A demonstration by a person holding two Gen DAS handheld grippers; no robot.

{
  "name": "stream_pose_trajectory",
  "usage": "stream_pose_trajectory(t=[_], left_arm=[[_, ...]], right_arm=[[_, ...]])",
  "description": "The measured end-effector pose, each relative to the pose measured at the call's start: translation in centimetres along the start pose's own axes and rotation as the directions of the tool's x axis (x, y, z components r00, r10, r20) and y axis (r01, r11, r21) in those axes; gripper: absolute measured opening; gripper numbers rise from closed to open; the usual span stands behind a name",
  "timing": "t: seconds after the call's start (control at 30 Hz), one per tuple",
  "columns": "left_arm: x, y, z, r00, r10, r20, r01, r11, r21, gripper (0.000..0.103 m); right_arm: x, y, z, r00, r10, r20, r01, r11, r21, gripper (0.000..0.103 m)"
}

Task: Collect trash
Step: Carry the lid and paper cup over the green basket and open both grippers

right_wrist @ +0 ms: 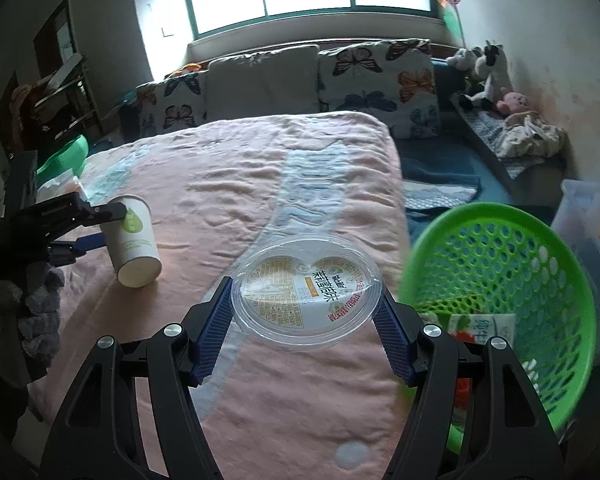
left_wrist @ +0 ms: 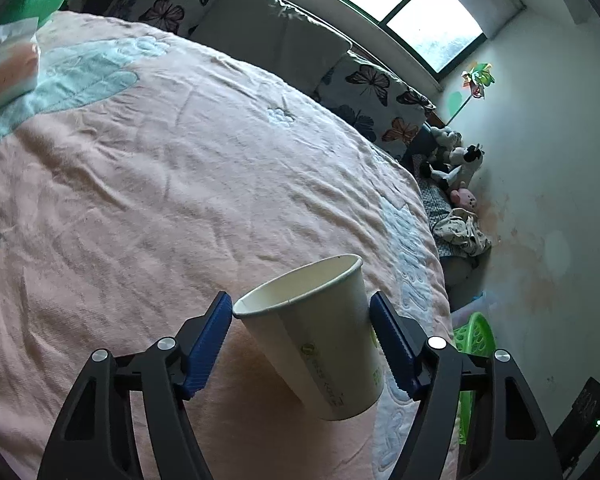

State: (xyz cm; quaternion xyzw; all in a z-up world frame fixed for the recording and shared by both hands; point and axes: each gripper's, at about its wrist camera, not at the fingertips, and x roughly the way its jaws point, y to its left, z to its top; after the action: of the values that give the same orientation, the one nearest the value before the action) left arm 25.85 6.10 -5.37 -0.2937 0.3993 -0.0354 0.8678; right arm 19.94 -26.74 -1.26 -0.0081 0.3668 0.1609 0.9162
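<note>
A white paper cup stands tilted on the pink bedspread between the blue pads of my left gripper. The pads touch its rim on both sides. The same cup and left gripper show at the left of the right wrist view. My right gripper is shut on a clear plastic lid with a printed label, held just above the bed. A green mesh basket sits off the bed's right edge, holding a carton.
The bed carries a tissue pack at its far left corner. Butterfly cushions line the headboard. Stuffed toys and crumpled cloth lie along the right wall. A clear plastic bin stands behind the basket.
</note>
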Motion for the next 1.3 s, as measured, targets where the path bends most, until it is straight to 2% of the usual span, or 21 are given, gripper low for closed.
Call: stream_pose_trajectory(t=[0.3, 0.5, 0.83, 0.93, 1.0, 1.3], left_arm=[[-1.1, -2.2, -0.3, 0.999, -0.034, 0.012, 0.033, 0.997, 0.066, 0.067], [-2.5, -5.5, -0.6, 0.996, -0.089, 0.015, 0.086, 0.987, 0.137, 0.067], [-2.5, -13.0, -2.4, 0.983, -0.182, -0.03, 0.184, 0.949, 0.257, 0.067], [-2.1, -15.5, -3.0, 0.977, -0.207, -0.051, 0.213, 0.932, 0.294, 0.067], [-1.7, -16.9, -3.5, 0.974, -0.217, -0.064, 0.226, 0.921, 0.318, 0.067], [1.6, -22.7, -6.4, 0.963, -0.224, -0.151, 0.267, 0.874, 0.406, 0.067]], right_arm=[[-1.5, -3.7, -1.0, 0.997, -0.078, 0.009, 0.077, 0.995, 0.07, 0.067], [-1.9, -7.4, -2.2, 0.989, -0.149, -0.013, 0.149, 0.979, 0.136, 0.067], [-1.7, -12.5, -3.8, 0.968, -0.239, -0.077, 0.25, 0.945, 0.213, 0.069], [-1.7, -13.6, -4.3, 0.966, -0.245, -0.087, 0.259, 0.938, 0.231, 0.072], [-2.0, -14.2, -4.7, 0.963, -0.256, -0.084, 0.269, 0.932, 0.242, 0.075], [-5.2, -15.0, -5.8, 0.965, -0.258, -0.043, 0.26, 0.929, 0.264, 0.076]])
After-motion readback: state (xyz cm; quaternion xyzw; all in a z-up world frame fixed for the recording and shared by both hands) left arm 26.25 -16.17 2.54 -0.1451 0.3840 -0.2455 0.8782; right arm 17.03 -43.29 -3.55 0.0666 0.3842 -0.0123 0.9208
